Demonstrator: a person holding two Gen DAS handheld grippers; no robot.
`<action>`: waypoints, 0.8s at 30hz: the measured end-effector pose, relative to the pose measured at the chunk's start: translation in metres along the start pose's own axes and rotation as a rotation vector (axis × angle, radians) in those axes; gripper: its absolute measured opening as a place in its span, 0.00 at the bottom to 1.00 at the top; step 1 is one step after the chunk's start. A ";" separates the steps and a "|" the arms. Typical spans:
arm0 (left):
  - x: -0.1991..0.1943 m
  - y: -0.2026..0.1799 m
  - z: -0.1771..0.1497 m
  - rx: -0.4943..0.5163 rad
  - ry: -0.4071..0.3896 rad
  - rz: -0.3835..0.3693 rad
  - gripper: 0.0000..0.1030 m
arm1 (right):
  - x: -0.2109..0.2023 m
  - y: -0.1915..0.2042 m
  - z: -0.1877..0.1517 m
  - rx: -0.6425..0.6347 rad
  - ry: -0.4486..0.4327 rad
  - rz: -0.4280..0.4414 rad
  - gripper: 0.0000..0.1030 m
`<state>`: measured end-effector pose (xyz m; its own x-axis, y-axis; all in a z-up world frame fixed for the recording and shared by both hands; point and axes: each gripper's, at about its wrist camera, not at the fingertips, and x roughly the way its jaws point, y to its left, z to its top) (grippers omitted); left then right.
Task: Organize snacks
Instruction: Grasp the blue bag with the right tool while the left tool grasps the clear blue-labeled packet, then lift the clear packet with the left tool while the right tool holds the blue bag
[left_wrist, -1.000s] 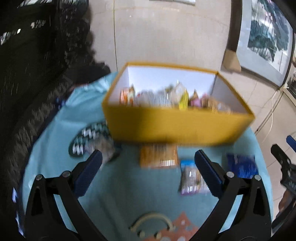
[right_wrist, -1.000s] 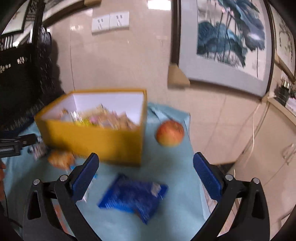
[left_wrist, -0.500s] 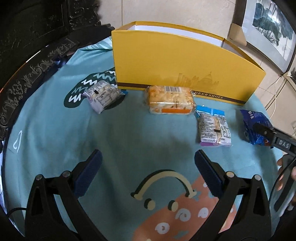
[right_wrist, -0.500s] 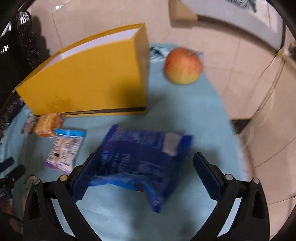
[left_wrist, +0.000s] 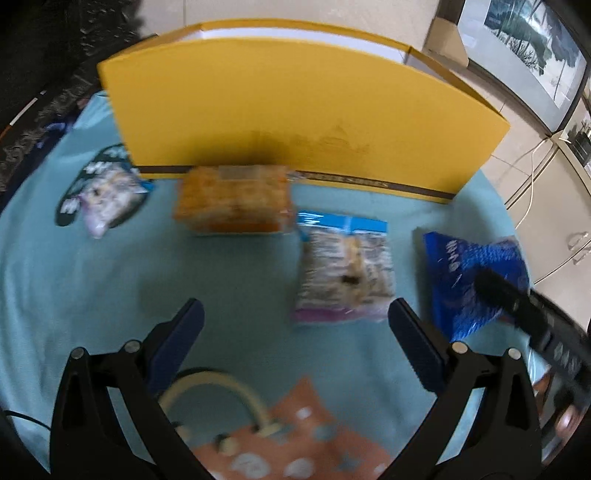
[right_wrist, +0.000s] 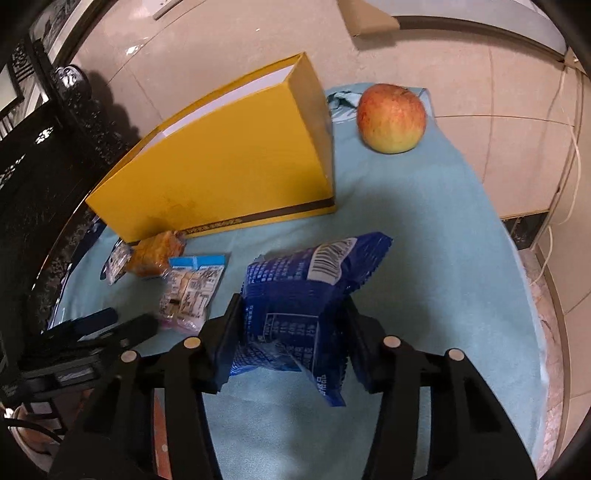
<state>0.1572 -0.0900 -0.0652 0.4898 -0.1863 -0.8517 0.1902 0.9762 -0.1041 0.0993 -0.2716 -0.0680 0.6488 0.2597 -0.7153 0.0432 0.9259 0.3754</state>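
My right gripper (right_wrist: 291, 332) is shut on a blue snack bag (right_wrist: 303, 295) and holds it just above the teal cloth; the bag also shows in the left wrist view (left_wrist: 469, 273). My left gripper (left_wrist: 295, 332) is open and empty, low over the cloth. In front of it lie a clear packet with a blue top (left_wrist: 343, 269), an orange packet (left_wrist: 232, 199) and a small pale packet (left_wrist: 107, 192). The yellow box (left_wrist: 295, 103) stands behind them; it also shows in the right wrist view (right_wrist: 229, 162).
An apple (right_wrist: 391, 118) sits on the cloth to the right of the box. The round table is covered by a teal cloth (right_wrist: 424, 240) with a printed orange figure (left_wrist: 295, 443). Dark carved furniture (right_wrist: 33, 147) stands at left, a tiled wall behind.
My right gripper has closed on the blue snack bag, which now stands crumpled between the fingers. My left gripper has moved lower and closer to the packets.
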 end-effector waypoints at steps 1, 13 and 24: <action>0.005 -0.003 0.002 -0.007 0.006 0.002 0.98 | 0.002 0.001 -0.001 -0.006 0.012 0.012 0.53; 0.018 -0.027 0.016 0.049 0.008 0.044 0.51 | 0.015 0.017 -0.010 -0.111 0.053 -0.040 0.73; -0.010 -0.007 0.003 0.023 -0.025 -0.017 0.22 | -0.008 0.015 -0.002 -0.070 0.008 0.037 0.45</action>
<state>0.1534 -0.0951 -0.0547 0.5076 -0.2058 -0.8366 0.2184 0.9701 -0.1061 0.0931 -0.2588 -0.0582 0.6431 0.2961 -0.7062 -0.0338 0.9323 0.3600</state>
